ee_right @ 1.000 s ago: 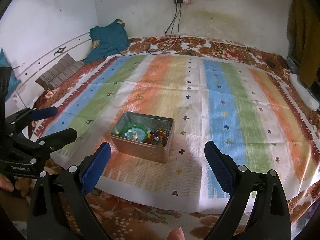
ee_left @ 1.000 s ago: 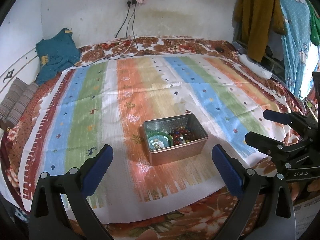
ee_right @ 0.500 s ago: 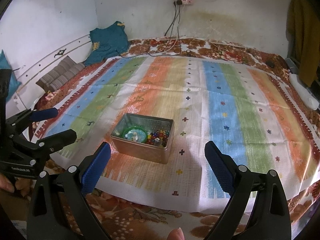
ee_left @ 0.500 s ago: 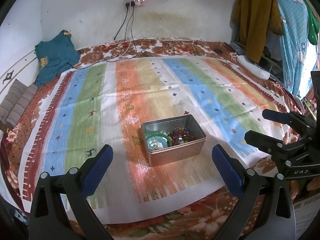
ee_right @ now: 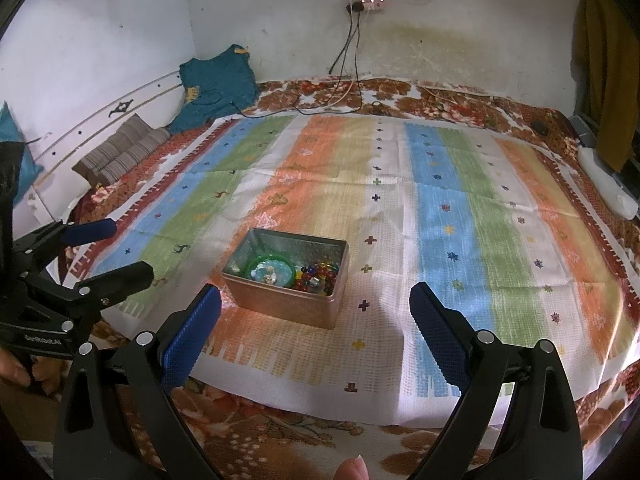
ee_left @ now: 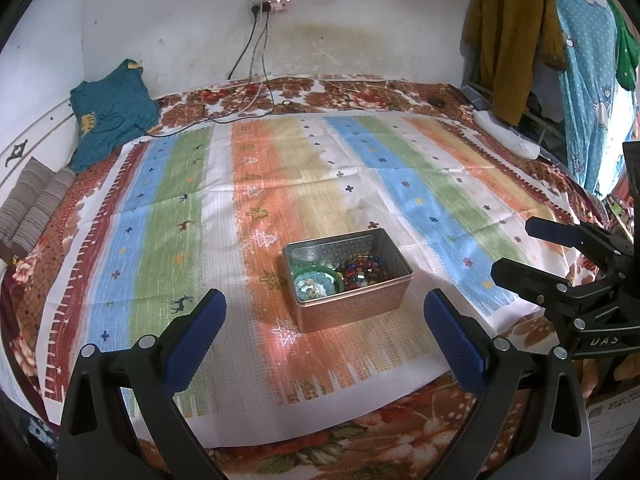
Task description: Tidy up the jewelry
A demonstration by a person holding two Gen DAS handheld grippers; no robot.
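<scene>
An open metal tin sits on the striped cloth near the bed's front edge. Inside lie a green bangle around pale blue beads and a heap of coloured bead jewelry. My left gripper is open and empty, short of the tin. My right gripper is open and empty, just in front of the tin; it also shows at the right of the left wrist view. The left gripper shows at the left of the right wrist view.
The striped cloth covers a floral bedspread. A teal garment and striped cushions lie at the far left. Cables hang from a wall socket. Clothes hang at the right. A white object lies at the right edge.
Both views have shifted slightly, with the tin sitting a little nearer the grippers. The grippers stay open and the tin has not moved on the cloth.
</scene>
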